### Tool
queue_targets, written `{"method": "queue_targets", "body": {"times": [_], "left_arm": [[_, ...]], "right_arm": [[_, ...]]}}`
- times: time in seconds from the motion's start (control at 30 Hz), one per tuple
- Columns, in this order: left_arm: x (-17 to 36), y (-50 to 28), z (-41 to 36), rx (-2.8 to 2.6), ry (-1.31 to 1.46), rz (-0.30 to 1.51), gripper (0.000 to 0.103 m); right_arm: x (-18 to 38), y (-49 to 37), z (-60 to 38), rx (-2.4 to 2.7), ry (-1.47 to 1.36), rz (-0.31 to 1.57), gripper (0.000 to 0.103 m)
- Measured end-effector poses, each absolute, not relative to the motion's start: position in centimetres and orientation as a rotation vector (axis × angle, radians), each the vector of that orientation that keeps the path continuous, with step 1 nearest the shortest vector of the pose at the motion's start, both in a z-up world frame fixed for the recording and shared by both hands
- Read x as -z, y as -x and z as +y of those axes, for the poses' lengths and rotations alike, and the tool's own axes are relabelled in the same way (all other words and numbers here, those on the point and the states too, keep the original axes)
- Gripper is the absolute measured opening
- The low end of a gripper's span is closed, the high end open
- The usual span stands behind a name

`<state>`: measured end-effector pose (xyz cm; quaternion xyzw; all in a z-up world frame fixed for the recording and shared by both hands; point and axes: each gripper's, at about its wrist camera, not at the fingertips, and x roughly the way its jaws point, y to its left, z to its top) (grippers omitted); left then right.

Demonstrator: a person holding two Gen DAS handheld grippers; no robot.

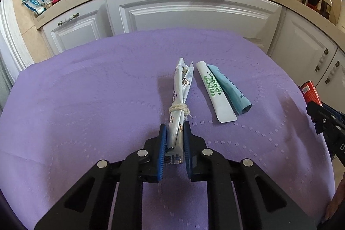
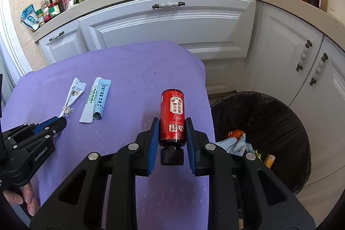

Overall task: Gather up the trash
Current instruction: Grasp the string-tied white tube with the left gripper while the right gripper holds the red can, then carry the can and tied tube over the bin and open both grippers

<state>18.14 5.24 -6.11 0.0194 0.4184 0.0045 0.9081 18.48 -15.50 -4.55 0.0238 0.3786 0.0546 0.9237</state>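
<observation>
Left gripper [image 1: 175,139]: we see its blue jaws nearly closed and pressing on the near end of a thin silver wrapper bundle [image 1: 180,96].
Bundle: it is tied with pale string [image 1: 179,110] in the middle, and it points away from us, its far end over the purple cloth [image 1: 86,100].
Right gripper [image 2: 172,133]: its jaws are pinched tight on a small red bottle [image 2: 173,116], one blue pad on each side.
Bottle: its black cap [image 2: 171,156] points back at us and its flat bottom points away, held above the cloth near the right edge of the surface.
Next wrapper: a white and teal packet [image 1: 222,91] lies flat on the cloth, just right of the bundle, not touching it.
Trash bin [image 2: 286,105]: it stands on the floor just right of the surface, lined with a black bag, with some wrappers already inside.
Far back: white cupboards [image 2: 172,23] stand below a crowded kitchen counter.
</observation>
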Motion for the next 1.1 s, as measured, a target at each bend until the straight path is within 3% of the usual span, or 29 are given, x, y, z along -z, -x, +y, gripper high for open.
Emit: {"method": "queue_targets", "body": {"times": [0.47,1.1], "left_arm": [[4.7,-14.7,3.4,0.045,-0.063,0.822,0.016],[2.4,-12.1,-4.7,0.217,-0.11,0.745,0.016]], "right_arm": [[3.3,-14.6,-17.8,-0.06,-0.062,0.747,0.023],[2.1,-10.8,-25.4,0.085,-0.097,0.695,0.023]]}}
